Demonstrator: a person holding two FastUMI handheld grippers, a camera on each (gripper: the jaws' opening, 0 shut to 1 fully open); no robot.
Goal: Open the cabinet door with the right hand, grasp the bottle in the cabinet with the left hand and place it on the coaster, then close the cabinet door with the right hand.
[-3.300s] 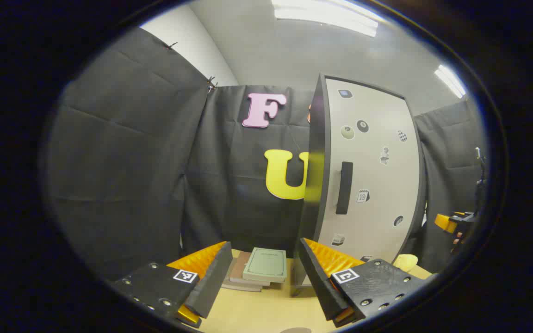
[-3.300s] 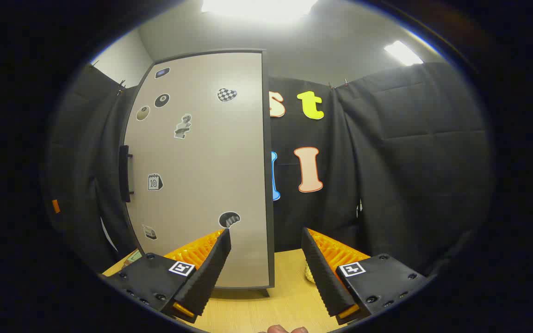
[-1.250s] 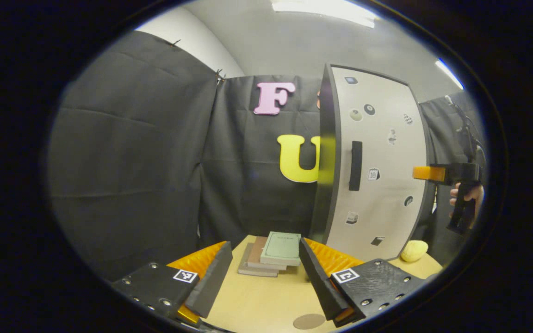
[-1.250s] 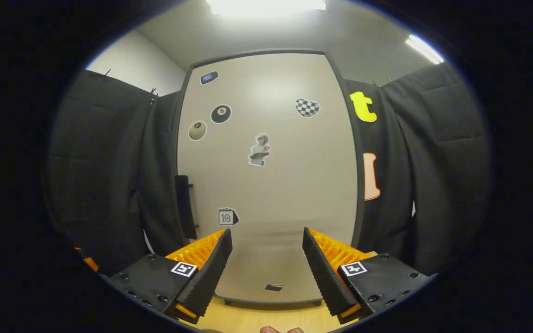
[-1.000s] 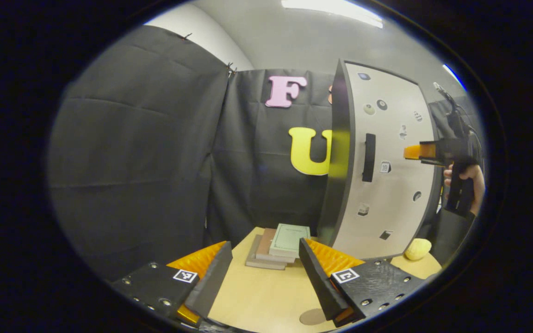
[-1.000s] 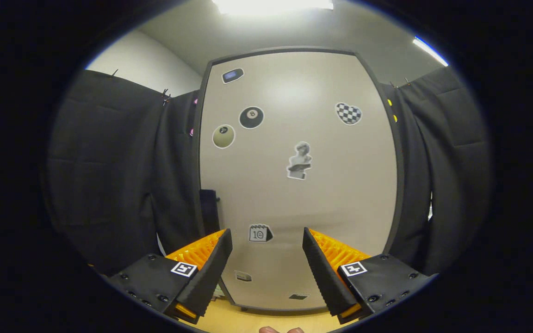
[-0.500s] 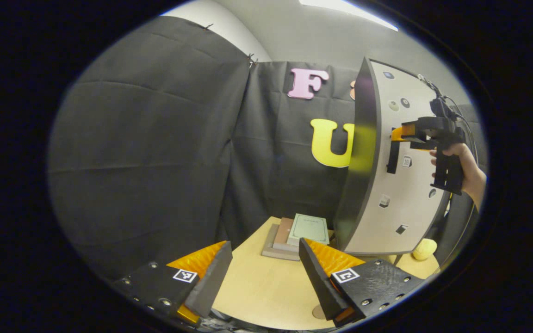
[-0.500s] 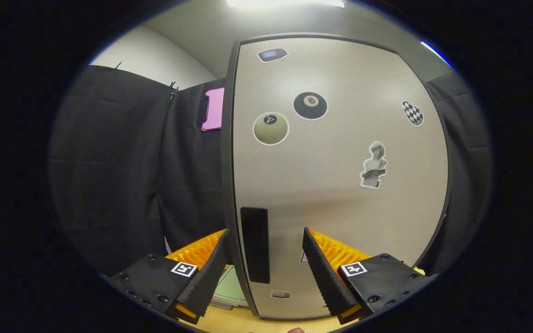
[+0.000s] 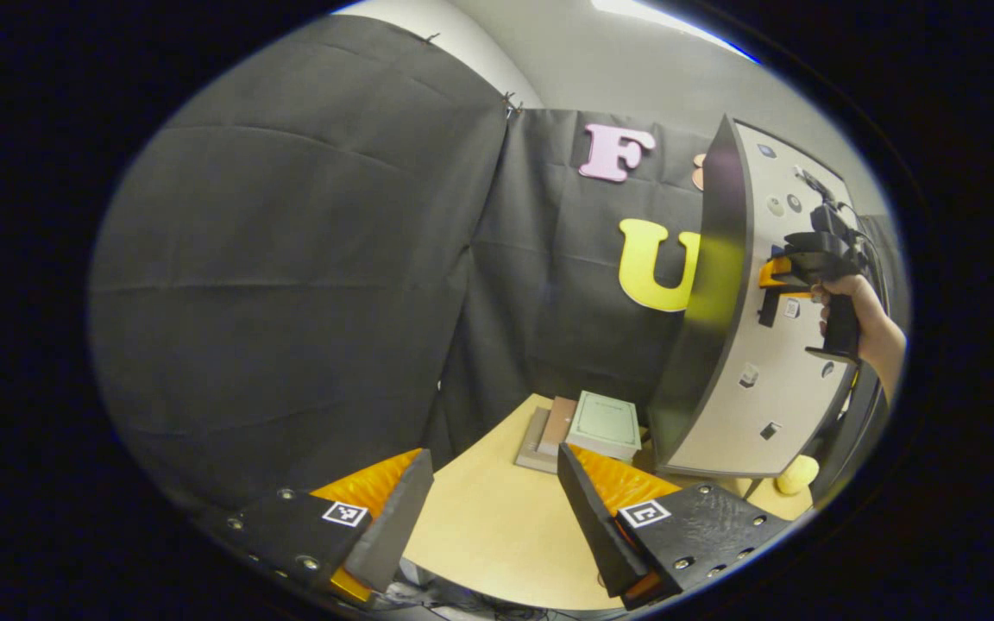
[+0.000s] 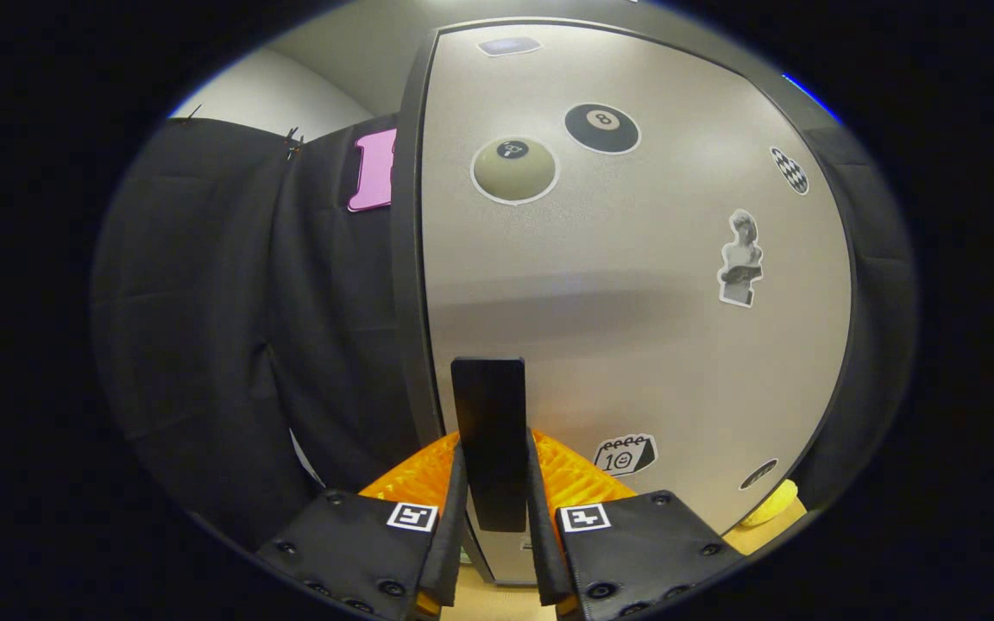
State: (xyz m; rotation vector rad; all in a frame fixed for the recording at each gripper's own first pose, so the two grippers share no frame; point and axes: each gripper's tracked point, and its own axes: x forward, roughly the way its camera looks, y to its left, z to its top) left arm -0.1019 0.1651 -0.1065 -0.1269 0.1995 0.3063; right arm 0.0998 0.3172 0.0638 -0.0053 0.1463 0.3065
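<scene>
Right gripper (image 10: 490, 526): both fingers are closed on the dark upright handle (image 10: 488, 440) of the cabinet door (image 10: 635, 285), gripping its lower part, one finger on each side. The left gripper view shows the same grip from a distance, with a hand (image 9: 864, 319) holding the right gripper (image 9: 773, 274) at the handle.

Left gripper (image 9: 488, 517): fingers wide apart, nothing between them, held above the near edge of the wooden table (image 9: 497, 526).

Farther along the table, a small stack of books (image 9: 588, 423) lies just beside the cabinet's foot; a yellow object (image 9: 797, 474), too small to identify, sits past the door's lower corner.

Door: shut, or very nearly so. The bottle lies behind it and cannot be seen; its position inside cannot be told.

Assessment: the door appears a stiff, flat panel that swings on a hinge along the edge away from the handle. The handle looks rigid and smooth-sided, so slipping is possible; a hold near its middle, pulled along the door's arc, seems soundest. The cabinet stands on short feet and may shift under a hard tug.
</scene>
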